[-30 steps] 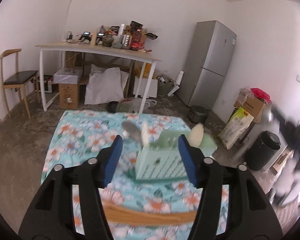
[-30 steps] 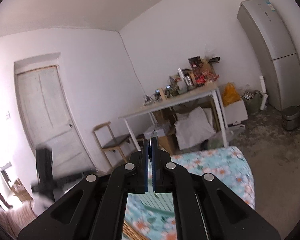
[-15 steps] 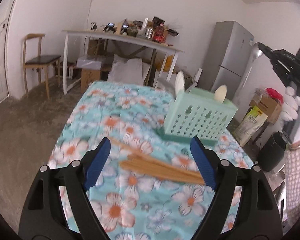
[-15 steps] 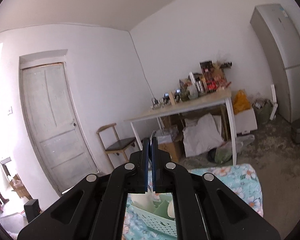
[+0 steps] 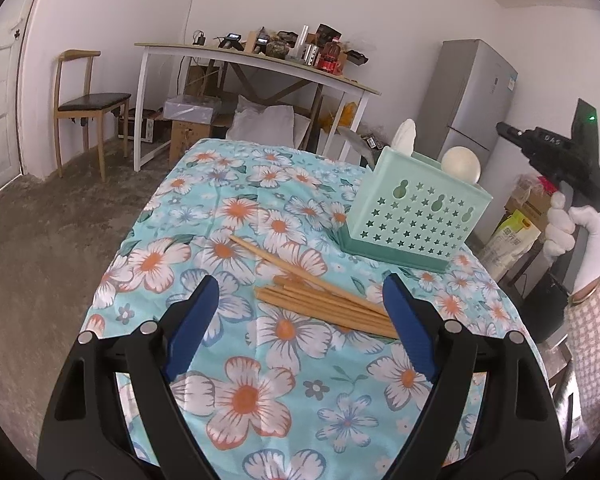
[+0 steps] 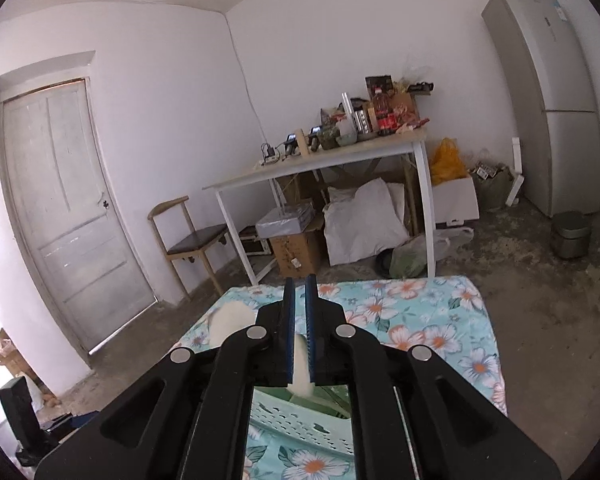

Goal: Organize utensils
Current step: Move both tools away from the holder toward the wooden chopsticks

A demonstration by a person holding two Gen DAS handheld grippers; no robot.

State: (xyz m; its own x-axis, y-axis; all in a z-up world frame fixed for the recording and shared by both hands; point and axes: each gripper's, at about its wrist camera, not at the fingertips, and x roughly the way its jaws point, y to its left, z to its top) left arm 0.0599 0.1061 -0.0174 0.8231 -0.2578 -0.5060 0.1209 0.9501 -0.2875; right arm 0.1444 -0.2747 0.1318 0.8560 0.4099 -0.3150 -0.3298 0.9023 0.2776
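A bundle of wooden chopsticks (image 5: 324, 304) lies on the floral tablecloth (image 5: 260, 380). My left gripper (image 5: 300, 280) hangs just above the cloth, open wide, its blue fingertips either side of the chopsticks without touching them. Behind stands a mint perforated basket (image 5: 412, 216) holding two white spoons (image 5: 460, 164) and a grey utensil at its back. My right gripper (image 5: 500, 127), held by a white-gloved hand (image 5: 572, 232), is raised to the right of the basket. In the right wrist view the right gripper (image 6: 299, 280) is opening by a narrow gap over the basket (image 6: 300, 416), gripping nothing.
A cluttered white table (image 5: 260, 58) with boxes and bags beneath stands past the far end of the cloth. A wooden chair (image 5: 88, 100) is at the left, a grey fridge (image 5: 476, 100) at the right, a door (image 6: 68, 208) beyond. Sacks (image 5: 512, 236) sit on the floor at right.
My left gripper sank toward the cloth and opened wider; the chopsticks now lie between its tips. The right gripper moved over the basket, its pads parted slightly, and the thin piece between them is gone.
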